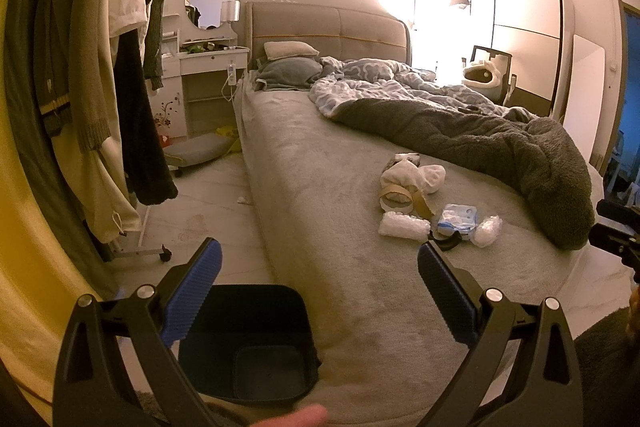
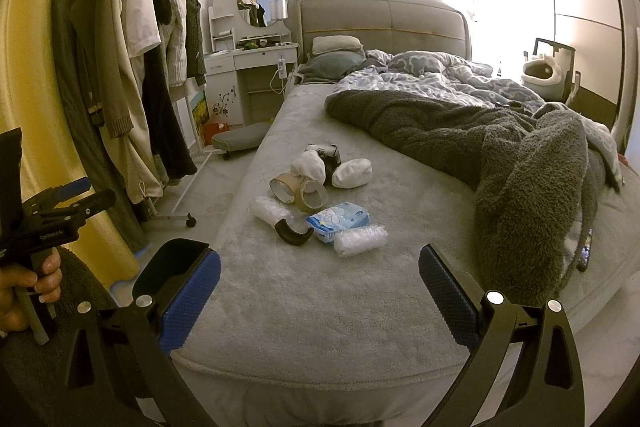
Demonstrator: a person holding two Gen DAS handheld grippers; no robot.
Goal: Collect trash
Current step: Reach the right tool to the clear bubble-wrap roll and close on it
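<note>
left gripper (image 1: 318, 291): fingers spread wide, nothing between; above bed corner
bin (image 1: 256, 343): dark, on floor at 7 o'clock of left view, touching bed edge
right gripper (image 2: 320, 291): fingers apart, holding nothing; over foot of bed (image 2: 312, 307)
trash pile (image 2: 320, 203): on grey cover at 12 o'clock, well apart from both grippers; bubble-wrap roll (image 2: 362, 239), blue tissue pack (image 2: 340, 219), black curved piece (image 2: 292, 233), tape rolls (image 2: 300, 191), white wads (image 2: 352, 173)
blanket (image 2: 520, 163): grey, at 2 o'clock
clothes rack (image 2: 132, 67): 10 o'clock
</note>
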